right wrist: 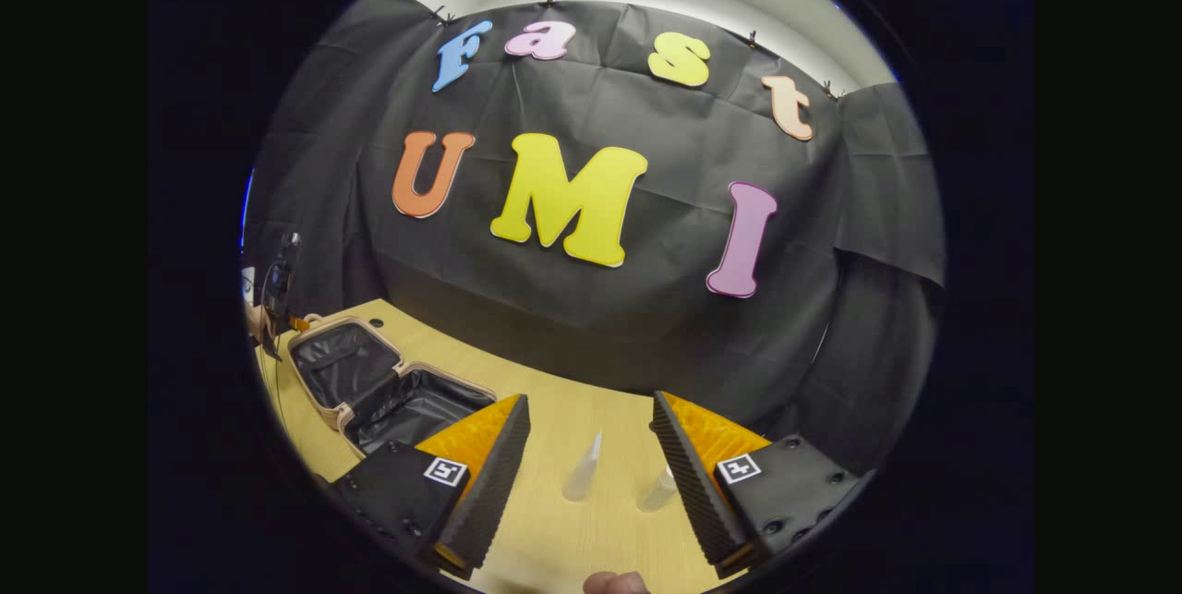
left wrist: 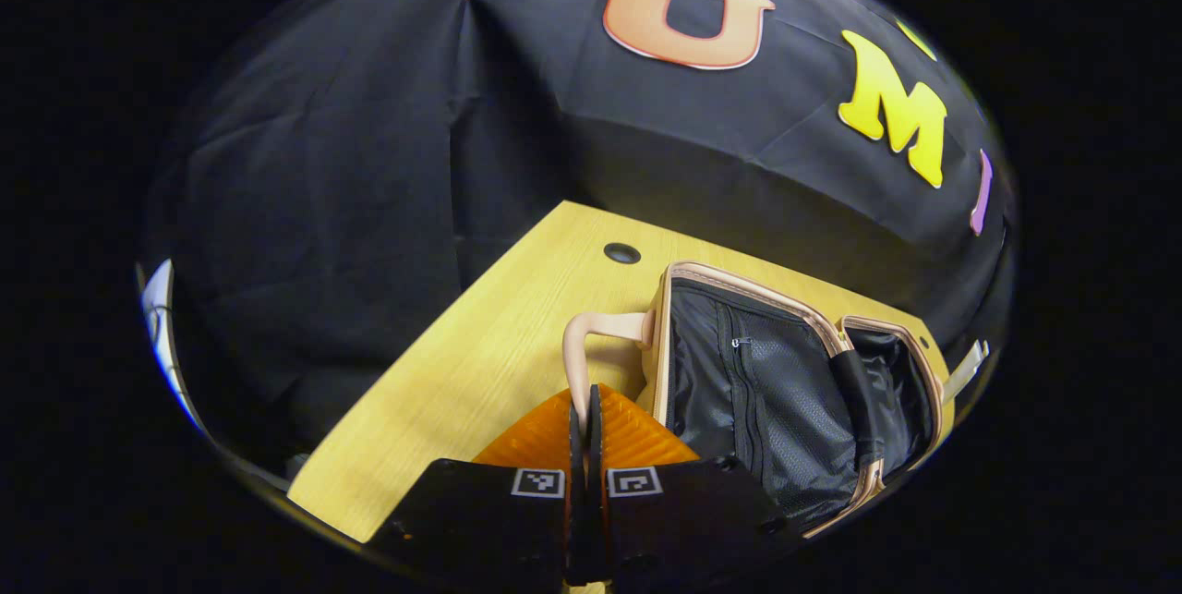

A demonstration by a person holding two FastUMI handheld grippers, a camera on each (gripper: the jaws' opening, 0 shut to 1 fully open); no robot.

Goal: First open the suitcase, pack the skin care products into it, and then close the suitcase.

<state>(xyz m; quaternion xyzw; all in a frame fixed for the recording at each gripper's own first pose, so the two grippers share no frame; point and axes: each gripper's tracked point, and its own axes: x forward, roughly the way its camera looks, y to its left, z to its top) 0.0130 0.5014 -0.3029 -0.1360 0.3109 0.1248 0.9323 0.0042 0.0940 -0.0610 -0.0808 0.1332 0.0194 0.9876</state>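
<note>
The pale pink suitcase (left wrist: 785, 409) lies open on the wooden table (left wrist: 480, 363), both halves showing black lining with a mesh pocket. My left gripper (left wrist: 584, 414) is shut on the suitcase's curved handle (left wrist: 600, 328) at the near half's edge. In the right gripper view the open suitcase (right wrist: 343, 361) sits at the left, with the left gripper (right wrist: 277, 289) beside it. My right gripper (right wrist: 591, 455) stands open above the table, apart from everything. Two small translucent skin care bottles stand between its fingers and a little beyond: a pointed one (right wrist: 584, 469) and a shorter one (right wrist: 657, 490).
A round cable hole (left wrist: 621, 253) sits in the table behind the suitcase. Bare tabletop (right wrist: 572, 409) stretches between the suitcase and the bottles. Black cloth walls close in the table's far edges. A fingertip (right wrist: 614, 583) shows at the bottom of the right gripper view.
</note>
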